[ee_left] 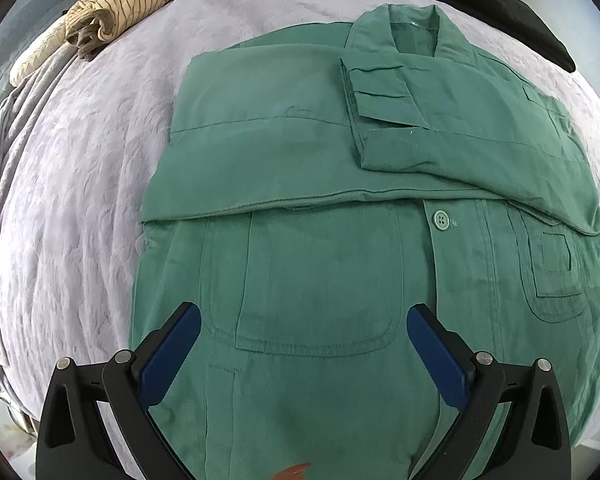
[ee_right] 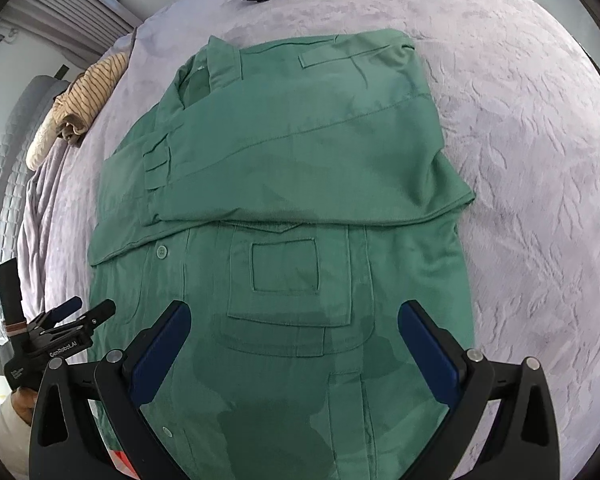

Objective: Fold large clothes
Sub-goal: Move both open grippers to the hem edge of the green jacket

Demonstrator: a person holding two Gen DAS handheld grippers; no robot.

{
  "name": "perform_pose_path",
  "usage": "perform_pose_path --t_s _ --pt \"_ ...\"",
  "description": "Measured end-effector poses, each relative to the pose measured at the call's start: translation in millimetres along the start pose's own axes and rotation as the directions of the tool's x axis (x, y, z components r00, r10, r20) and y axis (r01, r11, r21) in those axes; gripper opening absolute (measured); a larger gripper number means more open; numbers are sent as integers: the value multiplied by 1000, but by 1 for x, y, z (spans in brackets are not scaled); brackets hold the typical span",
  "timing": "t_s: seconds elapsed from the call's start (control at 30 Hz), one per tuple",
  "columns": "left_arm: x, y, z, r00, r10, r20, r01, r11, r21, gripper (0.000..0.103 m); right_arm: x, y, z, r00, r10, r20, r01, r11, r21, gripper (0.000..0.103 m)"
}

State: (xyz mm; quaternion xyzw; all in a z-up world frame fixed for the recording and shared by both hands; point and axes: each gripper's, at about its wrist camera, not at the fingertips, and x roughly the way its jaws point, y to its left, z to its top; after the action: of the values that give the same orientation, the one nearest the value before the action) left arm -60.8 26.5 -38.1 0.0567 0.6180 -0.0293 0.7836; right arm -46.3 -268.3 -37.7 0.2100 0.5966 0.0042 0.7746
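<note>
Already, in the left wrist view, the green jacket lies front-up on the lilac bedspread, and both sleeves are folded across the chest, one cuff resting just below the collar. The left gripper hovers over the lower left pocket with its blue pads spread wide, holding nothing. A striped garment sits rolled near the far corner, and dark clothes lie beyond the collar. In the right wrist view, the same jacket fills the middle of the bed, the crossed sleeves forming a tidy band above the button and the square chest patch. The right gripper likewise stands wide and empty above the hem side. By my judgement the sleeve folds are done; what remains is bringing the lower half up toward the collar.
</note>
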Motion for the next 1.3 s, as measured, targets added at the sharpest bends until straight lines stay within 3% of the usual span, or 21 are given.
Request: perform_pose_path --t_s 0.2,0.47,0.9,1.3 --pt "3 5 -13 996 85 -5 -85 996 -24 103 3 -5 -5 999 27 -18 -27 999 20 103" --pt "7 11 -35 998 22 -65 -25 999 -47 103 9 -8 -16 997 60 -40 -58 997 45 103" --pt "3 27 -74 997 -20 -74 18 999 -29 103 12 14 -51 997 66 -46 -62 995 83 103" --pt "-18 76 -116 997 -19 -72 20 1000 11 103 -2 36 -90 997 76 -28 -71 988 137 103"
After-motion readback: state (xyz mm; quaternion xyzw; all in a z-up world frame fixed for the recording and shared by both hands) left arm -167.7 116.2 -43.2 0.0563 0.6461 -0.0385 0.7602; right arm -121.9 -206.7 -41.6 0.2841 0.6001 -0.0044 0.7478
